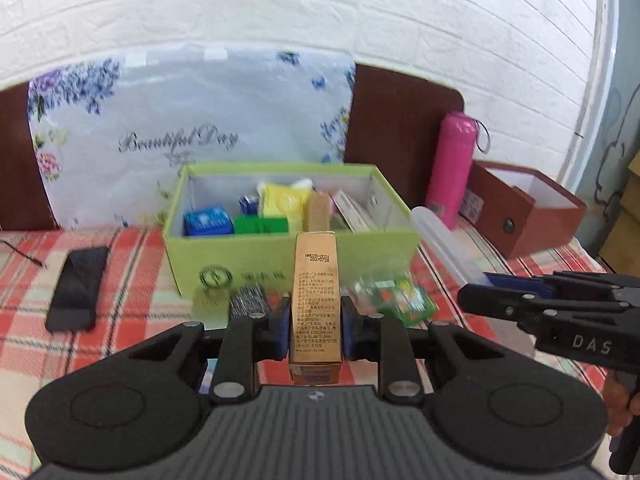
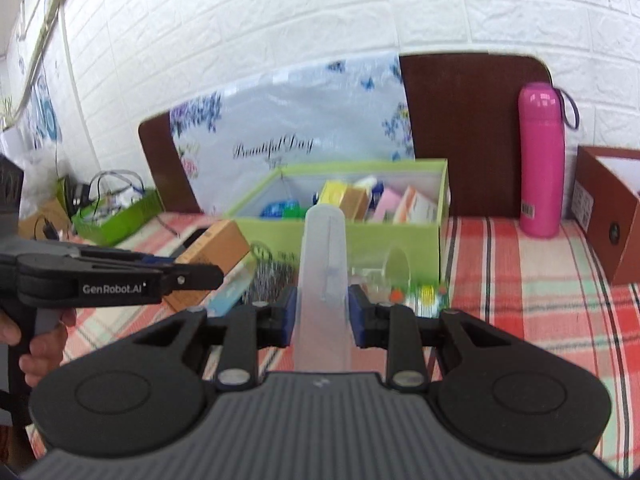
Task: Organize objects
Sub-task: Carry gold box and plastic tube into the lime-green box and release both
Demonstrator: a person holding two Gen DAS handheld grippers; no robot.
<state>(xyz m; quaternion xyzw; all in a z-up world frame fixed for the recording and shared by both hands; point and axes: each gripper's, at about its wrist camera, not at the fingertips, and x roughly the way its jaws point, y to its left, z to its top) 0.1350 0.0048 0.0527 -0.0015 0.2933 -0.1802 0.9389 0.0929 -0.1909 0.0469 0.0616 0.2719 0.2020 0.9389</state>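
My left gripper [image 1: 315, 330] is shut on a tall gold carton [image 1: 315, 300] with printed text, held upright in front of the green open box [image 1: 280, 256]. The box holds several small packs, blue, green, yellow and brown. My right gripper [image 2: 322, 316] is shut on a long translucent plastic case [image 2: 323, 264], pointing at the green box [image 2: 392, 236]. In the left wrist view the right gripper [image 1: 468, 296] and the case [image 1: 444, 240] show at the right. In the right wrist view the left gripper [image 2: 216, 274] and the gold carton [image 2: 212, 256] show at the left.
On the plaid cloth lie a black phone [image 1: 78, 288], a green clear packet [image 1: 396, 296] and a dark patterned item [image 1: 248, 300]. A pink flask [image 1: 452, 168] and a brown open box [image 1: 524, 212] stand at the right. A floral bag [image 1: 192, 132] leans behind. A green basket [image 2: 116, 216] with cables sits at the far left.
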